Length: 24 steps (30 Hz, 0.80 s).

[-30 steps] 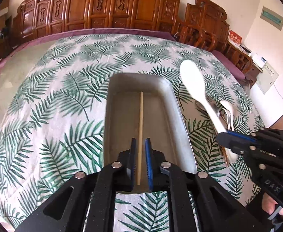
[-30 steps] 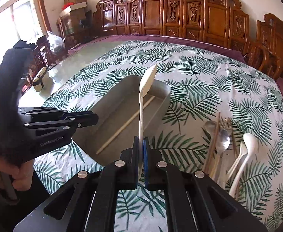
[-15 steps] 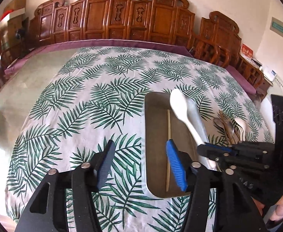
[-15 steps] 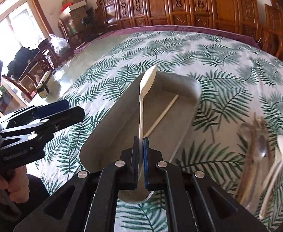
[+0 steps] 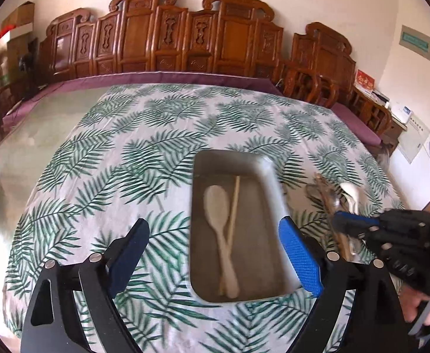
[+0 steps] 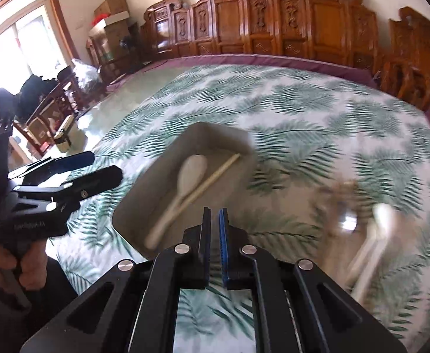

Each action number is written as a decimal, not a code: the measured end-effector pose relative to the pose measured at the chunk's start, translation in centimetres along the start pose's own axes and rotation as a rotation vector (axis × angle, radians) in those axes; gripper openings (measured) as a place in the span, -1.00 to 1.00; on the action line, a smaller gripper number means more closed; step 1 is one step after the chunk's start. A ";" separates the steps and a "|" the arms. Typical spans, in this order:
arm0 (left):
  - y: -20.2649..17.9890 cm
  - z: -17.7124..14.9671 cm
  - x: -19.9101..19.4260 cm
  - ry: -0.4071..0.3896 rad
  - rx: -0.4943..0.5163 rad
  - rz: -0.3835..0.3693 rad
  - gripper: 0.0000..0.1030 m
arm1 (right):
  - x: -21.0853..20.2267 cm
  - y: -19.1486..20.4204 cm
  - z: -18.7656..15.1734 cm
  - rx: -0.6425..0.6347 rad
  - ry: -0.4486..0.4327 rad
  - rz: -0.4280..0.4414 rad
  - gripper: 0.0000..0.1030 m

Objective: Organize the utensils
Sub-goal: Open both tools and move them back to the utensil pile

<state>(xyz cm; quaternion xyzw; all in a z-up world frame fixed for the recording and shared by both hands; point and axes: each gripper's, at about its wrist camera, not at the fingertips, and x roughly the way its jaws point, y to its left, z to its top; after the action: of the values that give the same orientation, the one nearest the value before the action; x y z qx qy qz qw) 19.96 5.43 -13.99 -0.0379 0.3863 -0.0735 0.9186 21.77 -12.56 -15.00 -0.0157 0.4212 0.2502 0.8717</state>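
White spoon [image 5: 218, 223] in tray [image 5: 269, 182], beyond left hand-held gripper [image 5: 215, 253]

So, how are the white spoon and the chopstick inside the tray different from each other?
The white spoon has a broad oval bowl and a curved handle; the chopstick is one thin straight stick. The spoon is white, the chopstick pale wood colour. The spoon's bowl lies left of the chopstick, and its handle crosses the chopstick near the tray's near end. Both lie lengthwise on the tray's floor, free of either claw.

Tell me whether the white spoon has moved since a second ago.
Yes. The white spoon went down from the right tongs into the metal tray, beside the chopstick.
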 end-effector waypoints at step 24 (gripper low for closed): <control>-12.0 -2.5 0.9 0.026 0.145 -0.096 0.63 | -6.6 -10.4 -7.4 0.067 -0.004 -0.150 -0.53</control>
<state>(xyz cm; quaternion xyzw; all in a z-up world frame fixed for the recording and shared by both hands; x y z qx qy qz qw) 17.52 -6.61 -14.86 0.0112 0.3897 -0.1457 0.9093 17.61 -26.21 -16.78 -0.0176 0.4252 0.1702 0.8888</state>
